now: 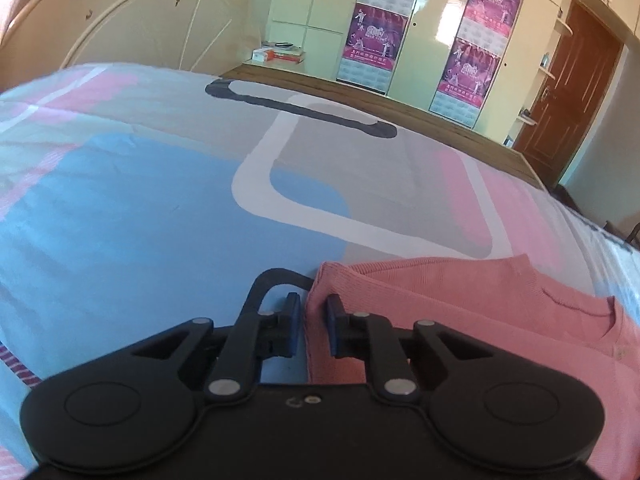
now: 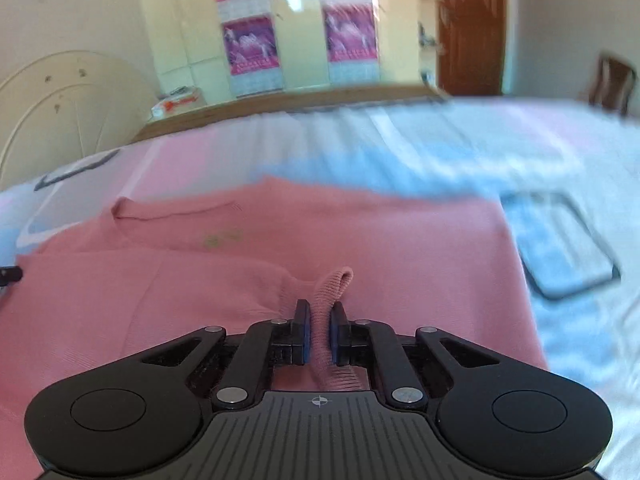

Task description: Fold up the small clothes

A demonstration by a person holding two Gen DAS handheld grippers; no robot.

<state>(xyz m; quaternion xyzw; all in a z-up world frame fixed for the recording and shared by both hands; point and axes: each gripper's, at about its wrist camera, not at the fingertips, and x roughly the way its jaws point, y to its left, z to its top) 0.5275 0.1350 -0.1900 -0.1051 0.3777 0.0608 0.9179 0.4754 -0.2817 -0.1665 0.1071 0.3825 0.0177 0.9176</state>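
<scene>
Here a pink sweater (image 2: 280, 248) lies spread on the bedsheet (image 1: 140, 200), its neckline toward the far side. The right gripper (image 2: 319, 330) pinches a ribbed cuff (image 2: 334, 284) between its blue pads, the cuff's loop sticking up past the tips. The left gripper (image 1: 313, 324) sits at the sweater's left edge with its fingers a little apart, straddling that edge rather than clamping it.

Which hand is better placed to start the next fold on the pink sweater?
Right, probably. The right tool is already shut on a ribbed cuff of the pink sweater and could carry it across. The left tool merely straddles the sweater's edge, its jaws apart.
</scene>
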